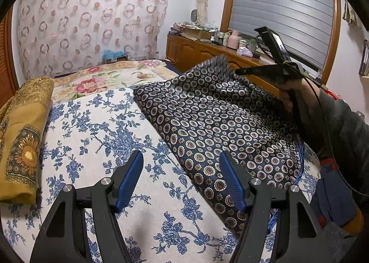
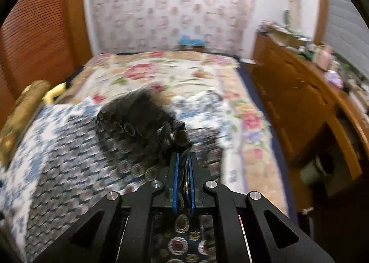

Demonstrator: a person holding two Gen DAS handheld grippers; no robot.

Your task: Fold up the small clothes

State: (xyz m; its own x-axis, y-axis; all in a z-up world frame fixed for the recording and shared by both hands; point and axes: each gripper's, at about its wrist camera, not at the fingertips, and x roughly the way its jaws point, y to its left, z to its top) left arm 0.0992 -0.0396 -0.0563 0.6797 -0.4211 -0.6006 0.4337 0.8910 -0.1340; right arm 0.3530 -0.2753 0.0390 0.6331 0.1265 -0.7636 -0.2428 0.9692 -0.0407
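In the left wrist view, my left gripper (image 1: 181, 177) hangs spread wide with nothing between its 2 blue pads, poised over the blue-flowered bedsheet (image 1: 96, 129). The dark patterned scarf (image 1: 219, 124), the thing I'm folding, lies from about 12 to 4 o'clock of that claw, its near edge just beside the pad at 3 o'clock. At 1 o'clock my right gripper (image 1: 239, 71) has the scarf's far corner raised off the bed, the cloth blurred there, with a hand (image 1: 288, 94) and grey sleeve (image 1: 346, 129) behind it. A folded mustard scarf (image 1: 23, 138) sits well apart at 9 o'clock. In the right wrist view, much smeared by motion, my right gripper (image 2: 183, 159) is pressed nearly together, pinching a bunched bit of the dark patterned scarf (image 2: 136, 122), which trails away toward 11 o'clock over the sheet, with the rose-printed quilt (image 2: 175, 74) beyond at 12. I judge the step is carrying this corner across to make the fold. To do it well, I'd keep the pinch firm, sweep low and level so the cloth doesn't balloon, and bring my left claw down on the near edge to anchor it before laying the corner square onto the opposite one.
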